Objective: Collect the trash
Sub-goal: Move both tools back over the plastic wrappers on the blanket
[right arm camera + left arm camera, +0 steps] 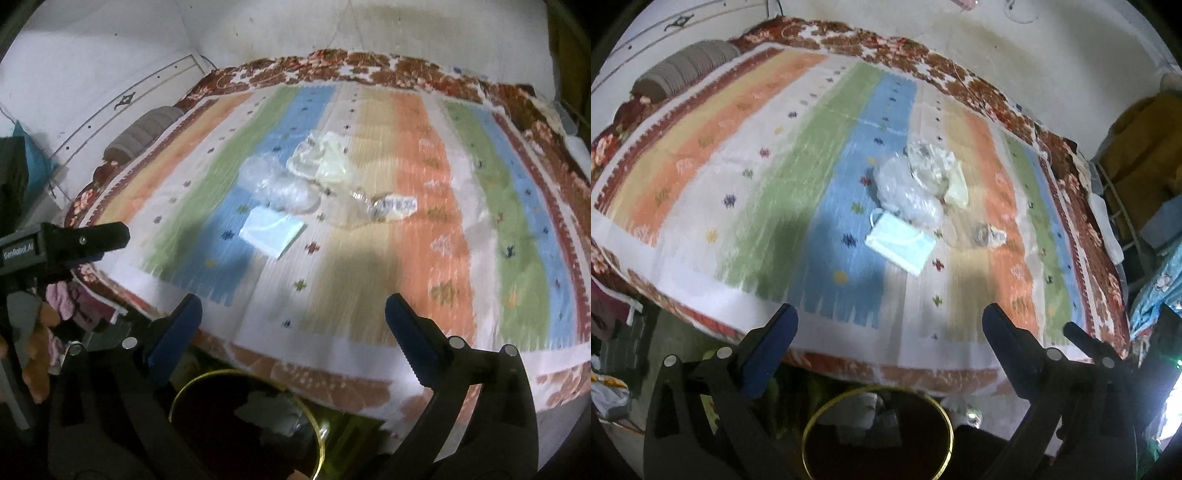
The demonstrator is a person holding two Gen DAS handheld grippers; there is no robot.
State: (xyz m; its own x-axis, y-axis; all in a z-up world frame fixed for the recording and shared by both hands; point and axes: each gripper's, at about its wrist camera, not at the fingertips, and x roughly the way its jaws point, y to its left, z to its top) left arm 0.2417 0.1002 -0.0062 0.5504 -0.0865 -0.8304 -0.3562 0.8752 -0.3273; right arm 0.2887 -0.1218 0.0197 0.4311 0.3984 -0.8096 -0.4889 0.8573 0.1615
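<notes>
Bin [877, 435] sits below the bed [701, 206] edge; both left gripper [890, 325] and right gripper [293, 314] gape, released, over bare blanket short of the mask [900, 242].

mask [900, 243] before bags [908, 184], on bed [701, 155]

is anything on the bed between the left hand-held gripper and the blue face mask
Nothing visible. The left hand-held gripper hangs open at the near edge of the bed, and only bare striped bedspread lies between it and the face mask. The clear plastic bags sit behind the mask, farther away.
</notes>
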